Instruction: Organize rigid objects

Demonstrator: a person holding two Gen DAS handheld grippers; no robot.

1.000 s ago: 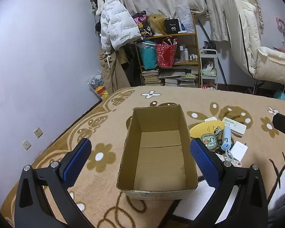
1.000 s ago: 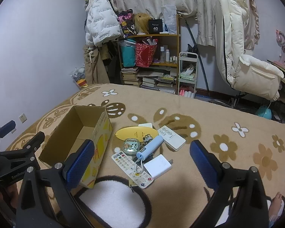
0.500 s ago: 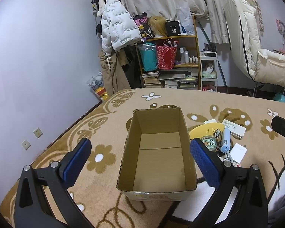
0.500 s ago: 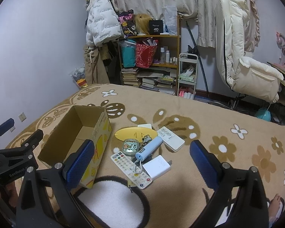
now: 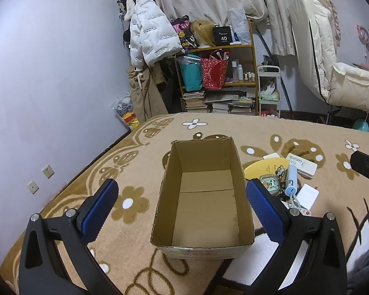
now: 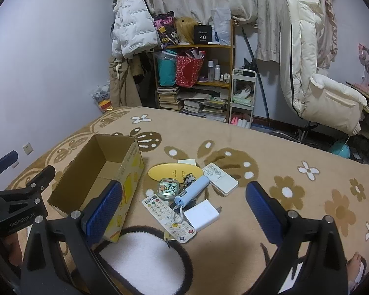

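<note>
Brown cardboard, left wrist view: an open box (image 5: pixel 204 201) sits in the middle of the frame on a tan flowered blanket (image 5: pixel 270 132), its inside bare.
Left tongs: the left gripper (image 5: pixel 182 206) is spread wide, one blue pad (image 5: pixel 99 205) at lower left and the other at lower right, the box between them but not touched; nothing is held.
Pile: right of the box, in the middle right of the frame, lie a yellow oval case (image 5: pixel 265 168), a small cartoon tin (image 5: pixel 269 184), a light blue tube (image 5: pixel 290 180), a white remote (image 5: pixel 302 166) and a white charger (image 5: pixel 307 195), close together and partly overlapping.
Right edge: a black part of the right gripper (image 5: pixel 365 166) pokes in at the middle right.
Background: a wooden shelf (image 5: pixel 233 73) and a white puffer jacket (image 5: pixel 151 40) at the top.

Right wrist view: the box (image 6: pixel 98 177) lies at middle left, with yellow print on its near side.
Right tongs: the right gripper (image 6: pixel 184 207) is spread wide and empty, above the blanket (image 6: pixel 295 147), its blue pads at lower left and lower right.
Pile: in the middle of the frame, just right of the box, lie the yellow oval case (image 6: pixel 174 172), the tin (image 6: pixel 168 188), the blue tube (image 6: pixel 192 190), the white remote (image 6: pixel 220 178), the charger (image 6: pixel 201 213) and a long remote with coloured buttons (image 6: pixel 168 217); the tube lies across the heap.
Left edge: the left gripper (image 6: pixel 14 196) shows at the lower left, beside the box.
Lower right corner: a bare foot (image 6: pixel 355 263).
</note>
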